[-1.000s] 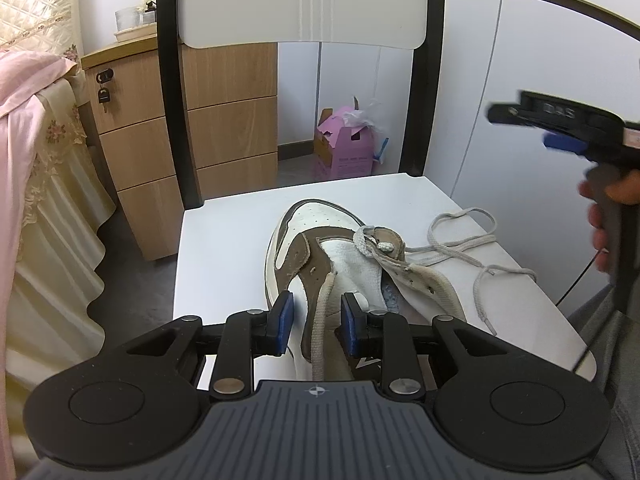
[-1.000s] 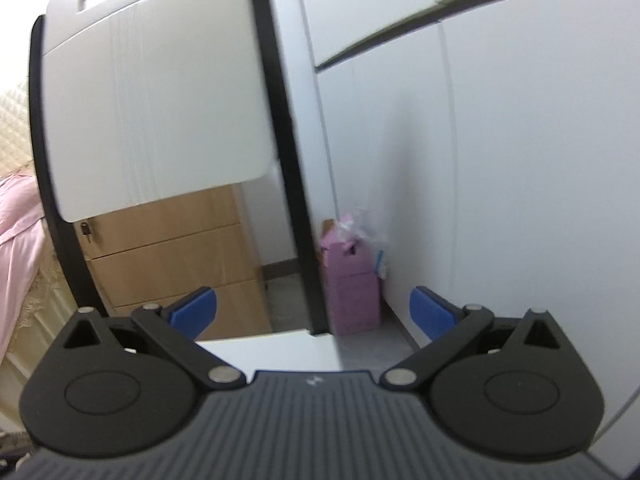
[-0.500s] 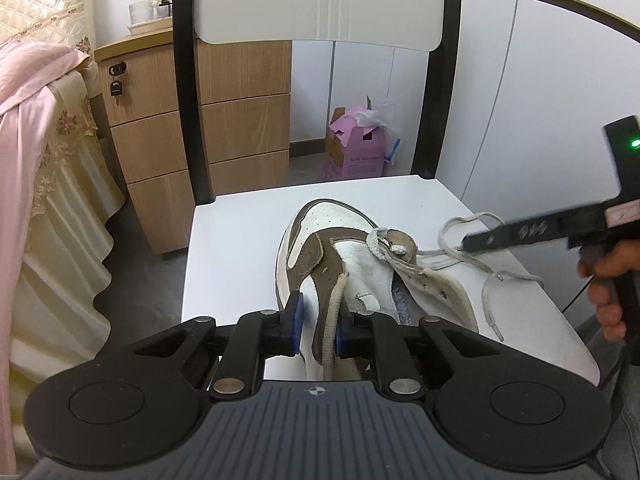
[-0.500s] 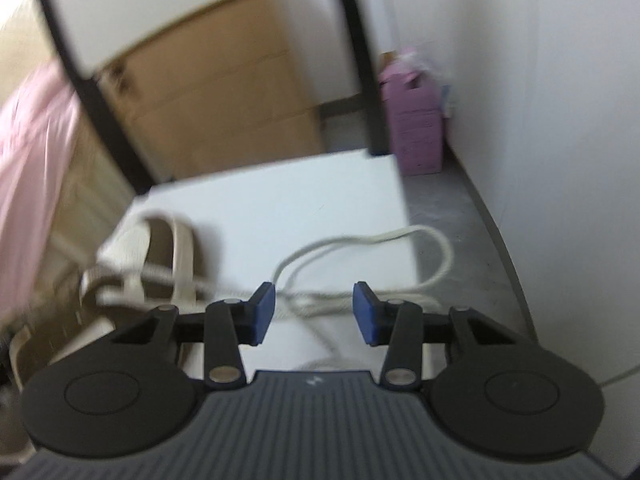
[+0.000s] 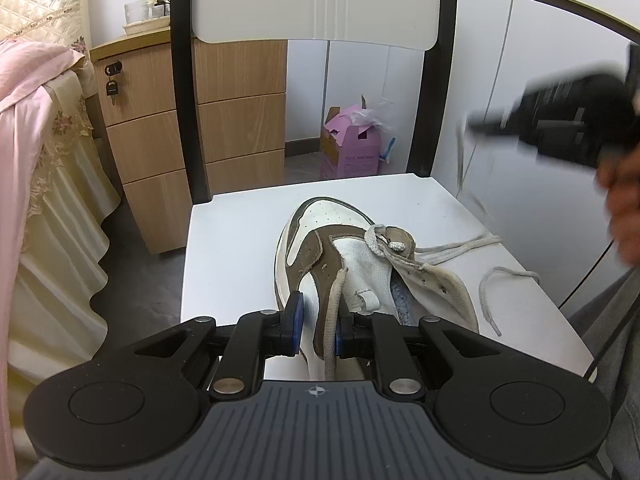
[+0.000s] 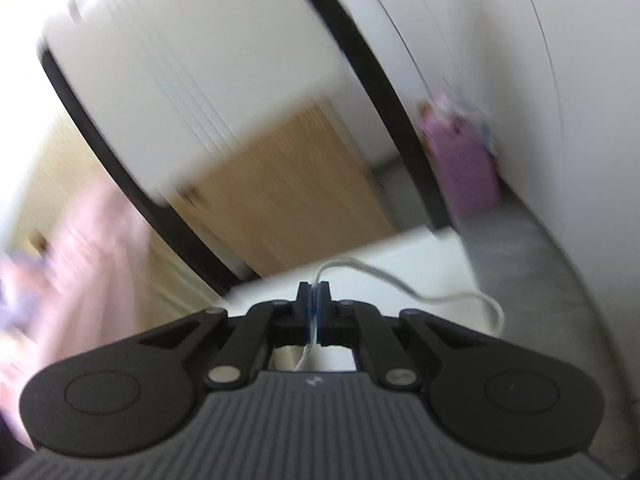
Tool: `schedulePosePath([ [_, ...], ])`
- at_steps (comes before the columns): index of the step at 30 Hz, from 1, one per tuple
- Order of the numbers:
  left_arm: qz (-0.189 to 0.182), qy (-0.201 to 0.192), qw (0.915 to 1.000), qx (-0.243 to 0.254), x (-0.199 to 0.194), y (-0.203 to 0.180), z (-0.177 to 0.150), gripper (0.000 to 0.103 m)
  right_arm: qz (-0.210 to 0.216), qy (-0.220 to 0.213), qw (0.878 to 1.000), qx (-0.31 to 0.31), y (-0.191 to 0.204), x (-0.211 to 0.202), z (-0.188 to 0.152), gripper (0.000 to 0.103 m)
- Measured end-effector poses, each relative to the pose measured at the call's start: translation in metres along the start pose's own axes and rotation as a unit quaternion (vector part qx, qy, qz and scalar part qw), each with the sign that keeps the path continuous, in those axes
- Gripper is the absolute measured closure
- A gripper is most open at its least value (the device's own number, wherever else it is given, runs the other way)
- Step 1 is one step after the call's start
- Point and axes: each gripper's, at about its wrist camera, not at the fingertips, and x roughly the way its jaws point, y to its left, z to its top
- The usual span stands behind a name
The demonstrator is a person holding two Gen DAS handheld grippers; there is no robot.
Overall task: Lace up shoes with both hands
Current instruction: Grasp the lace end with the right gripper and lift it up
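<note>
Barely begun: shoe (image 5: 340,256) on chair (image 5: 224,248) mostly unlaced. Left claw (image 5: 316,322) clamped on shoe collar, right claw (image 6: 315,300) pinched together on lace (image 6: 400,280); threading remains.

Black tool (image 5: 316,326), blue pads (image 5: 296,317), possibly grey trousers (image 5: 616,320)

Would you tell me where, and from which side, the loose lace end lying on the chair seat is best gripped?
Grip the loose lace end just behind its stiff tip, coming from above with jaws across the cord. It lies flat and curved on the chair seat, clear of the shoe, so a top pinch looks easiest.
</note>
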Motion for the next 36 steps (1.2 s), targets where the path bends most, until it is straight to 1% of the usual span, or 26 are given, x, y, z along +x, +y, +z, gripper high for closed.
schedulePosePath([
  [2, -0.001, 0.000, 1.0000, 0.001, 0.000, 0.000, 0.000, 0.086, 0.039, -0.019, 0.999, 0.020, 0.010, -0.013, 0.011, 0.100],
  [4, -0.004, 0.000, 1.0000, 0.001, 0.000, 0.000, 0.001, 0.086, 0.076, -0.033, 0.996, 0.027, 0.026, -0.023, 0.021, 0.100],
  [6, -0.007, 0.000, 1.0000, 0.002, -0.001, 0.002, 0.001, 0.086, 0.106, -0.043, 0.993, 0.015, 0.047, -0.033, 0.031, 0.100],
  [10, -0.012, -0.017, 0.9998, -0.007, -0.010, 0.005, 0.001, 0.085, 0.160, -0.057, 0.985, -0.009, 0.087, -0.049, 0.049, 0.100],
  [12, -0.015, -0.027, 0.9995, -0.009, -0.016, 0.005, 0.000, 0.083, 0.174, -0.054, 0.983, -0.016, 0.100, -0.050, 0.049, 0.100],
  [14, -0.015, -0.038, 0.9992, -0.008, -0.023, 0.006, -0.002, 0.078, 0.170, -0.045, 0.984, -0.024, 0.105, -0.045, 0.043, 0.100],
  [16, -0.015, -0.051, 0.9986, -0.008, -0.031, 0.007, -0.005, 0.064, 0.156, -0.027, 0.987, -0.013, 0.096, -0.037, 0.035, 0.100],
  [18, -0.016, -0.065, 0.9978, -0.005, -0.039, 0.007, -0.007, 0.059, 0.149, -0.008, 0.989, 0.014, 0.083, -0.024, 0.017, 0.100],
  [21, -0.028, -0.089, 0.9956, 0.002, -0.050, 0.008, -0.009, 0.055, 0.130, 0.028, 0.991, 0.035, 0.071, -0.008, -0.009, 0.100],
  [23, -0.038, -0.113, 0.9929, 0.004, -0.056, 0.007, -0.009, 0.055, 0.117, 0.052, 0.991, 0.034, 0.069, 0.002, -0.022, 0.100],
  [26, -0.049, -0.136, 0.9895, 0.006, -0.060, 0.004, -0.007, 0.055, 0.113, 0.073, 0.991, 0.023, 0.074, 0.012, -0.035, 0.100],
  [28, -0.047, -0.141, 0.9888, 0.012, -0.059, 0.000, -0.006, 0.055, 0.120, 0.084, 0.989, 0.027, 0.077, 0.016, -0.041, 0.100],
  [31, -0.055, -0.145, 0.9878, 0.015, -0.057, -0.005, -0.005, 0.057, 0.130, 0.094, 0.987, 0.030, 0.082, 0.015, -0.046, 0.100],
  [36, -0.074, -0.156, 0.9847, 0.022, -0.061, -0.011, -0.006, 0.057, 0.119, 0.101, 0.988, 0.007, 0.092, 0.017, -0.052, 0.100],
])
